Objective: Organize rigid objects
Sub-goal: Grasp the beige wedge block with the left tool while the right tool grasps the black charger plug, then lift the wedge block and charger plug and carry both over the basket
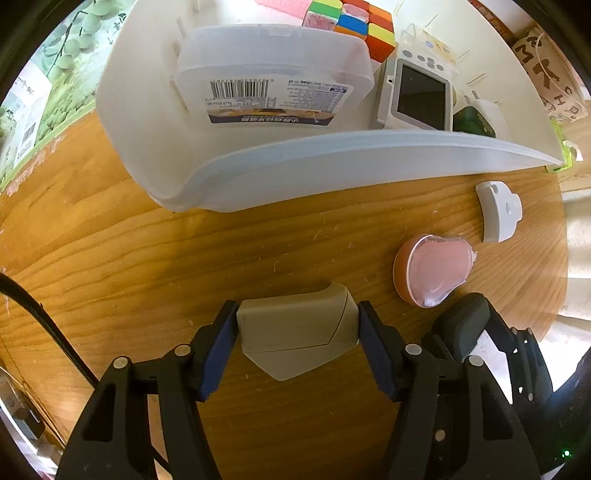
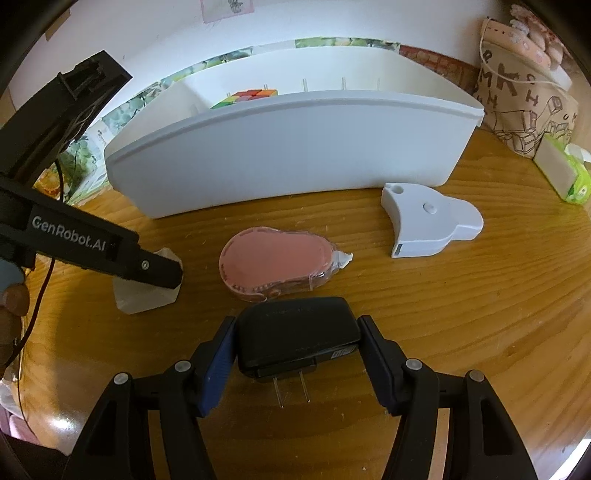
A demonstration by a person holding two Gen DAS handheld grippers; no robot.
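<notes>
My left gripper (image 1: pixel 297 328) is shut on a white angular plastic block (image 1: pixel 295 332), just above the wooden table in front of the white storage bin (image 1: pixel 332 162). The same block (image 2: pixel 146 291) shows under the left gripper in the right wrist view. My right gripper (image 2: pixel 297 343) is shut on a black plug adapter (image 2: pixel 295 336) with two metal prongs pointing back toward me. A pink correction tape (image 2: pixel 273 264) lies just beyond it. A white curved device (image 2: pixel 428 225) lies further right, near the bin (image 2: pixel 288 155).
The bin holds a clear lidded box (image 1: pixel 273 74), colourful puzzle cubes (image 1: pixel 351 22), a small screen device (image 1: pixel 421 96) and a dark green item (image 1: pixel 472 118). A patterned bag (image 2: pixel 524 92) and a tissue pack (image 2: pixel 565 173) stand at the right. Leaf-patterned cartons (image 1: pixel 48 81) stand at the left.
</notes>
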